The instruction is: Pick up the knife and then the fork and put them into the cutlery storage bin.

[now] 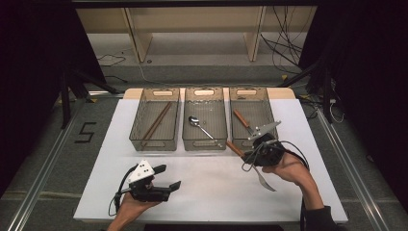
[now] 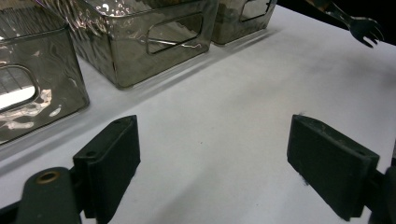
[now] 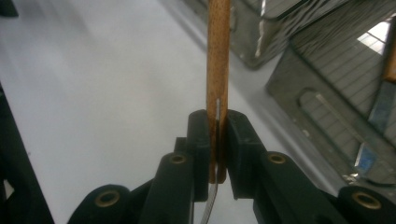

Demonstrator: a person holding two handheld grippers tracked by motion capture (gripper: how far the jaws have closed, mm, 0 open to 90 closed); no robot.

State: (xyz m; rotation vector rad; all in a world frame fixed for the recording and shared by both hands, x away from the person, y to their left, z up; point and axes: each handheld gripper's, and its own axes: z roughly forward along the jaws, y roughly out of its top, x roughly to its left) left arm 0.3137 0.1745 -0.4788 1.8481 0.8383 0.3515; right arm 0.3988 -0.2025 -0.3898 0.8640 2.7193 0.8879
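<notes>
My right gripper [image 1: 248, 157] is shut on a fork [image 1: 235, 148] with a wooden handle, held above the table just in front of the right bin [image 1: 267, 111]. The handle points toward the bins and the metal tines [image 1: 268, 184] hang toward the person. In the right gripper view both pads [image 3: 201, 140] of the right gripper [image 3: 218, 137] press the wooden handle [image 3: 218, 56]. My left gripper [image 1: 170, 176] stands open at the front left with nothing between its pads [image 2: 112, 163]. The fork's tines [image 2: 366, 29] appear far off in the left gripper view.
Three clear bins stand in a row at the back of the white table [image 1: 211, 187]. The left bin [image 1: 154, 143] holds chopsticks [image 1: 157, 122], the middle bin [image 1: 204, 145] a spoon [image 1: 199, 126], and the right bin a wooden-handled utensil [image 1: 241, 119].
</notes>
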